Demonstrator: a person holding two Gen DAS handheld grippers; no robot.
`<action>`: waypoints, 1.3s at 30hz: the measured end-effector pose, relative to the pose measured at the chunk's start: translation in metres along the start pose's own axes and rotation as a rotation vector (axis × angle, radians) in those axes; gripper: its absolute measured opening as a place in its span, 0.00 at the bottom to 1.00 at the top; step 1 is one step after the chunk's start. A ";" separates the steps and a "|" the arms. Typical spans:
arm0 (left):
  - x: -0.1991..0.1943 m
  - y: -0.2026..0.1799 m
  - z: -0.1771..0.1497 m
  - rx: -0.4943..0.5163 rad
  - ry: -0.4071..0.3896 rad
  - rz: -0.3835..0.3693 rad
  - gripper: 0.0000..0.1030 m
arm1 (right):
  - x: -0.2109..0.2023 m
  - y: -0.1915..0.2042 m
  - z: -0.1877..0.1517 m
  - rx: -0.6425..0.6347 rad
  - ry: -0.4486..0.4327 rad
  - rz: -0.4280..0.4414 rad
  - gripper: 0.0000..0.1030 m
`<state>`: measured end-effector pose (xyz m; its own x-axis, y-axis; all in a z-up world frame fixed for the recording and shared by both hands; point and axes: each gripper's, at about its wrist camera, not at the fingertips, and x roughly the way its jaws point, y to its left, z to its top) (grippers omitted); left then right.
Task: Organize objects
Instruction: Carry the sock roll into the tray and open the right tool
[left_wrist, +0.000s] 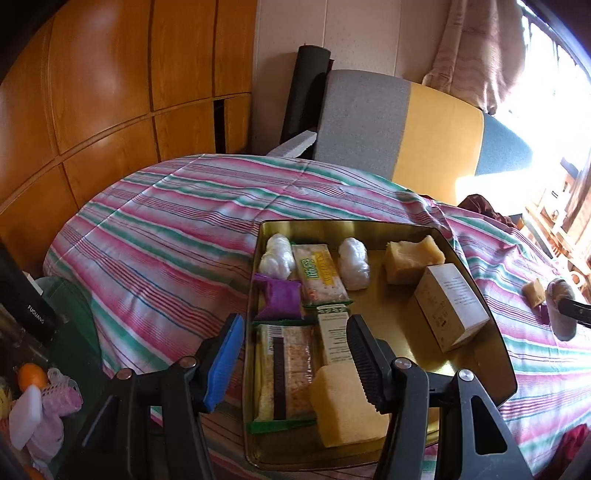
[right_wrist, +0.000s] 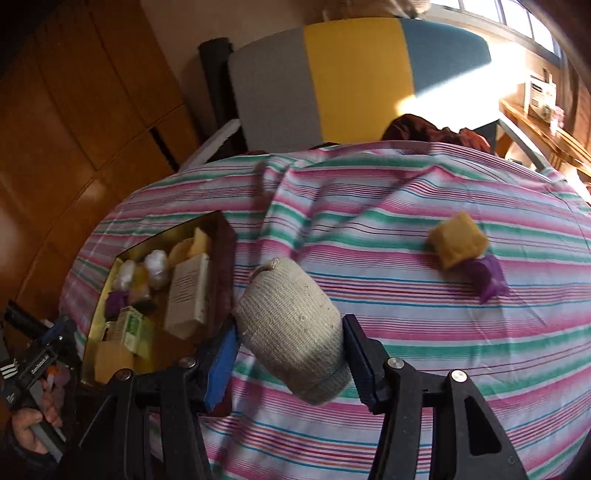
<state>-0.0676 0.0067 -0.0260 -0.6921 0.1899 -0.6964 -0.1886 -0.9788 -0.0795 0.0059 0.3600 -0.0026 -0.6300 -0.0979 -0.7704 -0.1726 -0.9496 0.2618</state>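
the right gripper (right_wrist: 290, 354) has its fingers pinching a rolled grey sock (right_wrist: 291, 328), lifted above the striped tabletop (right_wrist: 424, 332), just right of the gold tin (left_wrist: 476, 280). the left gripper (left_wrist: 295, 354) hangs over the tin's near end with fingers spread, holding nothing. inside the tin lie 2 white bundles, cracker packs, a purple pouch (left_wrist: 279, 299), a small box (left_wrist: 450, 306) and yellow sponges. far right on the cloth sit a yellow sponge (right_wrist: 458, 240) and a purple wrapper (right_wrist: 489, 277), touching.
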 end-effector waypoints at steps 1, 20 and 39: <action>-0.001 0.005 -0.001 -0.009 0.000 0.006 0.57 | 0.005 0.021 0.002 -0.033 0.007 0.036 0.54; 0.008 0.060 -0.023 -0.112 0.047 0.026 0.57 | 0.166 0.179 -0.007 -0.124 0.312 0.072 0.59; 0.003 0.044 -0.027 -0.069 0.048 0.016 0.62 | 0.140 0.180 -0.017 -0.143 0.272 0.207 0.67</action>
<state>-0.0593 -0.0383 -0.0508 -0.6599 0.1715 -0.7315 -0.1279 -0.9850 -0.1155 -0.1004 0.1708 -0.0729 -0.4132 -0.3495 -0.8409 0.0572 -0.9316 0.3591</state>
